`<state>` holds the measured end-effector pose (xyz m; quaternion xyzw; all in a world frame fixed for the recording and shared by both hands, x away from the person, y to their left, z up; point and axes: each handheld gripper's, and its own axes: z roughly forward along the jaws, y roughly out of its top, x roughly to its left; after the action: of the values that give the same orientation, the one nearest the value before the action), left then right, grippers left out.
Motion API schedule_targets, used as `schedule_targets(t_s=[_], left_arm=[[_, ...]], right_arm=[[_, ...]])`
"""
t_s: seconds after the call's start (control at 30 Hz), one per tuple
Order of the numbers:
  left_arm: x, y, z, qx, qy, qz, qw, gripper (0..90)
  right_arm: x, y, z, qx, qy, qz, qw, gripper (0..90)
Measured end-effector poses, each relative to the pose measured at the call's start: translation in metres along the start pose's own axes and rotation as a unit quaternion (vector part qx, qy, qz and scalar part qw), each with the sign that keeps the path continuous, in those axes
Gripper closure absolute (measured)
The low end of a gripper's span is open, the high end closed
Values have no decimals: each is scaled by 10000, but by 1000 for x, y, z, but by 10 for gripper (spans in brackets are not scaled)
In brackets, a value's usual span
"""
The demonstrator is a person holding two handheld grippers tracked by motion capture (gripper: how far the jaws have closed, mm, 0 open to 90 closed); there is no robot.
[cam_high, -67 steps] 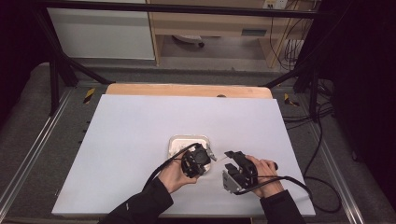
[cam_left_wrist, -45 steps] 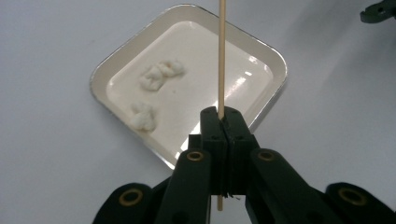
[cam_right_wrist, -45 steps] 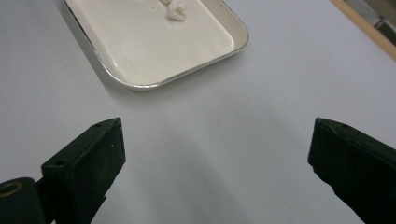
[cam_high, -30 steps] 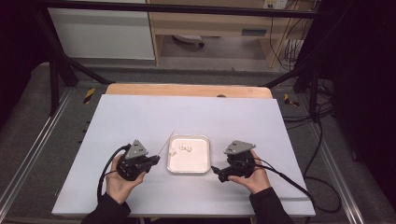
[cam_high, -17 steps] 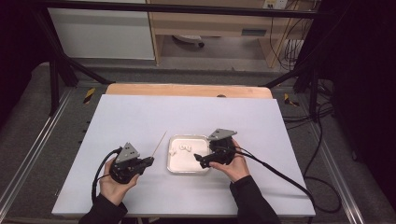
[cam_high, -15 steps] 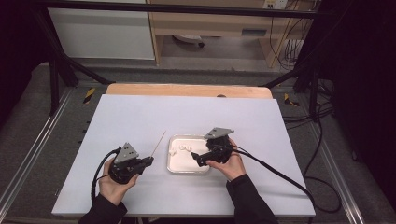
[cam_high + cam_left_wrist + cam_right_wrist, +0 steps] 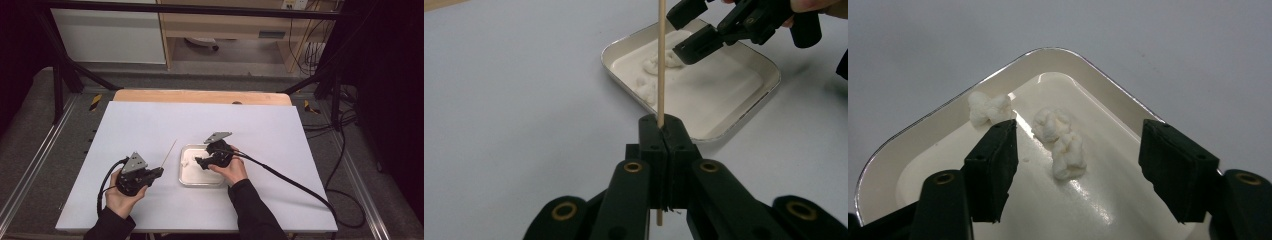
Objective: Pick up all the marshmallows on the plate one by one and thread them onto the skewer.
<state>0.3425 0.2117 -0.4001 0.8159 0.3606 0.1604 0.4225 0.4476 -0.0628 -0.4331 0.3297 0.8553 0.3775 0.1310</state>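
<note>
My left gripper [image 7: 159,172] [image 7: 662,125] is shut on a thin wooden stick [image 7: 169,152] [image 7: 661,60], which points up and away towards the tray's left edge. A white square tray [image 7: 200,177] [image 7: 744,112] [image 7: 923,127] holds a few white puffy lumps [image 7: 186,161] [image 7: 651,82]. My right gripper [image 7: 199,161] [image 7: 1078,160] hangs low over the tray, and the left gripper view shows that same right gripper [image 7: 684,30] beyond the stick. Its jaws have just been closing and stand apart, with one long lump [image 7: 1063,142] between them, untouched. Another lump [image 7: 988,107] lies just outside the left jaw.
The tray sits on a white tabletop [image 7: 250,130] with a wooden strip [image 7: 200,96] along its far edge. The right gripper's black cable [image 7: 290,182] trails across the table to the right. Metal frame rails [image 7: 30,170] run along both sides.
My right hand has moved left from beside the tray to over it, and its jaws have narrowed. The left hand with the stick has barely moved over the last second.
</note>
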Motion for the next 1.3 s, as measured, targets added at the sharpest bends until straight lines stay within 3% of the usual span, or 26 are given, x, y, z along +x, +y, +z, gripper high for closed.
schedule_targets(t_s=[0.37,0.57,0.8,0.97,1.07,1.13,1.17,1.2,1.3], left_arm=[[-1,0,2,13,-9,6,10000,888],[0,0,1,6,3,-4,10000,888],[-2,0,2,-15,6,17,10000,888],[-5,0,2,-68,-24,22,10000,888],[-9,1,3,-114,-81,51,9999,888],[-14,2,5,-131,-121,99,9998,888],[-16,3,5,-139,-135,127,9997,888],[-19,3,6,-160,-150,146,9997,888],[-27,5,9,-186,-225,238,9993,888]], right_arm=[[-3,-1,10,334,216,28,9992,590],[-3,-3,13,282,270,-23,9992,714],[-2,-4,10,249,249,141,9993,763],[-1,1,-15,-61,356,158,9992,770],[1,5,-41,-499,514,163,9973,770],[4,8,-61,-821,632,205,9944,770],[6,9,-79,-1139,742,220,9905,770],[6,9,-79,-1139,742,220,9905,770],[9,12,-102,-1475,876,237,9849,772]])
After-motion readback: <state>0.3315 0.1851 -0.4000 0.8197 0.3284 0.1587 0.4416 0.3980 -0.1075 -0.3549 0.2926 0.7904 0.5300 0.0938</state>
